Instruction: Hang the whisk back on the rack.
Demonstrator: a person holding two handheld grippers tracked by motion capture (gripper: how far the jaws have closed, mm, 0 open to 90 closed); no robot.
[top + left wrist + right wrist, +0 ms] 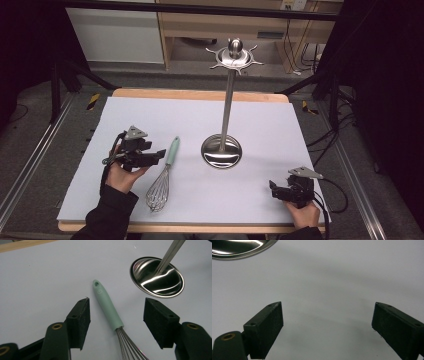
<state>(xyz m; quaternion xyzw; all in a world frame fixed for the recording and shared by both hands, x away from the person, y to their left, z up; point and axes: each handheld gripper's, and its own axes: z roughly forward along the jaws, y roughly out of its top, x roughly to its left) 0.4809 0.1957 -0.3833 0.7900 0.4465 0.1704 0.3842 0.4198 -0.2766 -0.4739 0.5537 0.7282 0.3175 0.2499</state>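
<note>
Your left gripper (116,322) sits over the whisk (163,177) with its jaws apart on either side of the mint-green handle (107,305) — the pads touch nothing yet, so nothing is held. To make this pick clean, I'd centre the handle between the two pads first: in the left gripper view it lies a little nearer the left jaw, and an off-centre squeeze will likely shove or spin it on the smooth mat. Bring the jaws down low, close on the lower part of the handle just above where the wires start, and keep the pads square to its length so the rounded grip doesn't roll out.

The whisk lies flat on the pale mat (125,125), just left of the stand's round steel base (221,151) and apart from it. Its handle end, with a small hanging hole, points away from you toward the far side of that base; the wire balloon (158,192) lies nearer you than the base. The handle looks matte and slightly tapered; the wires are thin, shiny steel.

The stand's pole (228,102) rises from the base to a crown of hooks (234,56). Your right gripper (280,189) waits unclenched and empty, to the right of the base and closer to you.
</note>
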